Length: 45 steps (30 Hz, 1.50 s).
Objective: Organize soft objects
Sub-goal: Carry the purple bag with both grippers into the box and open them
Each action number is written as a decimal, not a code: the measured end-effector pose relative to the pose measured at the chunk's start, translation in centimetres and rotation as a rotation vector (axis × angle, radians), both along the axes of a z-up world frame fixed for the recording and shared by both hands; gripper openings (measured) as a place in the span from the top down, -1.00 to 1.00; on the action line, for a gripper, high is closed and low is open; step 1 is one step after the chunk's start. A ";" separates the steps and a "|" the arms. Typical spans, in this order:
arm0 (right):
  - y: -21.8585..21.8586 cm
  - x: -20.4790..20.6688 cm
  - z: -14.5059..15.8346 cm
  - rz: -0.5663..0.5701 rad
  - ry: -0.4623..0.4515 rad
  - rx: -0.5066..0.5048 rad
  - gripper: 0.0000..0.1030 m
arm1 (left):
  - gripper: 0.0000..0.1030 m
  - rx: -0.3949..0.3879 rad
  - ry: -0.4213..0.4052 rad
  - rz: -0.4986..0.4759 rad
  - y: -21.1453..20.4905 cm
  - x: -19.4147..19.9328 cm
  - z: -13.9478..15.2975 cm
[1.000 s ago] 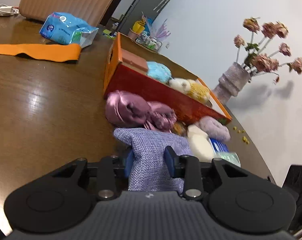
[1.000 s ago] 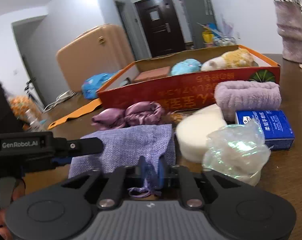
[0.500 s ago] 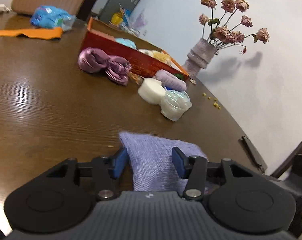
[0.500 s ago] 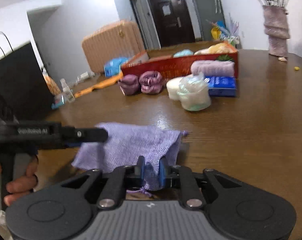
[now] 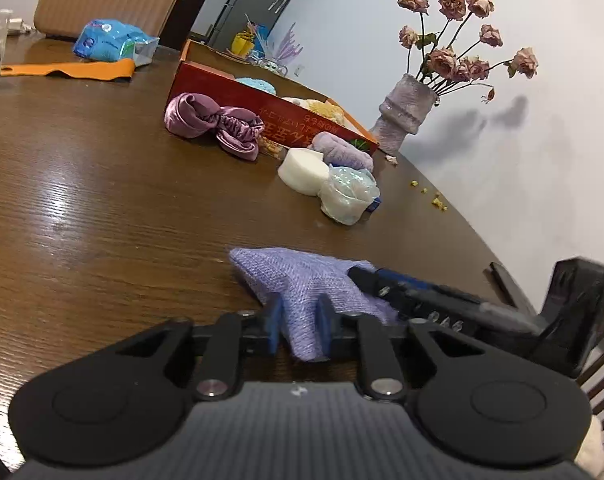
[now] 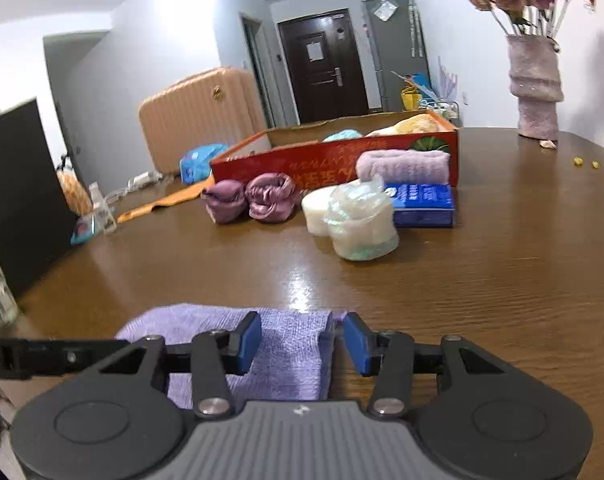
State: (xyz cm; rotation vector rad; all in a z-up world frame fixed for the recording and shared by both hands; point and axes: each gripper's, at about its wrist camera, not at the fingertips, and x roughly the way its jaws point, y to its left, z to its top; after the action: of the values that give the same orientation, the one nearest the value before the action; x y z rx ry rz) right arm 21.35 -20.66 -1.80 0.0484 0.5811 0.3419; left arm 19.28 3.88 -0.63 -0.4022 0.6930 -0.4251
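Note:
A lilac woven pouch lies on the near part of the brown table. My left gripper is shut on its near corner. The pouch also shows in the right wrist view, flat under my right gripper, which is open with its jaws apart above the cloth. Farther back lie a satin purple scrunchie bundle, a white sponge, a wrapped pale roll, a lilac rolled towel and a blue packet, all in front of the red box holding several plush items.
A vase of dried roses stands at the far right. An orange strip, a blue tissue pack and small bottles lie at the far left. Yellow crumbs dot the right edge. A chair stands beside the table.
The right gripper has let go of the pouch and opened. The left gripper has closed onto the pouch's corner. The pouch now lies flat on the near table.

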 end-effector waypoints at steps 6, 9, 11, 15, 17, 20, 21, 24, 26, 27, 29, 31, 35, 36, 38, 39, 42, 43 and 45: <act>1.5 -1.5 -0.6 0.017 -0.075 -0.139 0.39 | 0.80 0.004 -0.002 -0.026 -0.4 0.3 -0.2; 1.7 -1.8 -0.8 0.010 -0.098 -0.156 0.39 | 0.80 0.009 0.002 -0.031 -0.5 0.4 -0.4; 1.9 -1.8 -0.7 0.013 -0.098 -0.169 0.41 | 0.82 0.010 0.007 -0.034 -0.4 0.4 -0.4; 1.8 -1.6 -0.4 0.054 -0.085 -0.131 0.78 | 0.85 0.016 -0.017 -0.043 -0.4 0.8 0.2; 1.5 -1.3 -0.3 0.066 -0.081 -0.089 0.87 | 0.85 0.017 -0.028 -0.038 -0.3 1.5 0.7; 0.6 -0.1 1.1 0.063 -0.054 0.001 0.90 | 0.85 0.020 -0.061 -0.045 0.0 3.1 2.1; 0.4 0.4 2.1 0.065 -0.073 0.014 0.90 | 0.85 0.019 -0.082 -0.051 0.1 4.0 2.9; 0.4 3.1 6.0 0.097 -0.148 0.019 0.90 | 0.85 0.027 -0.160 -0.078 0.3 7.3 6.1; 0.8 6.1 8.6 0.118 -0.184 0.003 0.90 | 0.85 0.043 -0.222 -0.090 0.6 10.4 8.7; 1.0 7.8 9.7 0.128 -0.203 -0.011 0.90 | 0.85 0.056 -0.242 -0.086 0.7 11.9 9.7; 1.7 12.2 11.7 0.137 -0.217 -0.035 0.90 | 0.85 0.084 -0.271 -0.068 0.9 16.0 11.6; 2.5 17.2 13.0 0.152 -0.175 -0.019 0.90 | 0.85 0.127 -0.278 -0.045 0.9 20.0 12.4; 5.1 27.2 12.4 0.147 -0.078 -0.072 0.89 | 0.85 0.264 -0.194 0.029 0.8 28.5 10.6; 5.5 29.7 11.5 0.139 -0.031 -0.070 0.89 | 0.85 0.310 -0.160 0.035 0.6 30.5 9.7; 6.3 33.5 9.6 0.123 0.059 -0.059 0.89 | 0.85 0.371 -0.113 0.046 0.2 33.4 8.0; 7.0 35.2 8.6 0.112 0.091 -0.076 0.89 | 0.84 0.395 -0.090 0.053 0.1 34.6 7.2; 8.7 37.4 6.8 0.110 0.115 -0.125 0.87 | 0.82 0.499 -0.075 0.035 -0.7 36.7 5.3; 9.1 37.7 6.5 0.123 0.130 -0.131 0.82 | 0.81 0.512 -0.061 0.023 -0.4 37.0 5.0; 9.4 38.2 6.2 0.126 0.147 -0.140 0.65 | 0.60 0.529 -0.045 0.017 -0.3 37.3 4.6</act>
State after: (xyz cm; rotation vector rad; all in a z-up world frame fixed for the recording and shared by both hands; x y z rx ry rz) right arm 59.53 -11.24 4.45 -0.0988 0.7543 0.4214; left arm 56.54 3.57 4.02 0.1010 0.7279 -0.2200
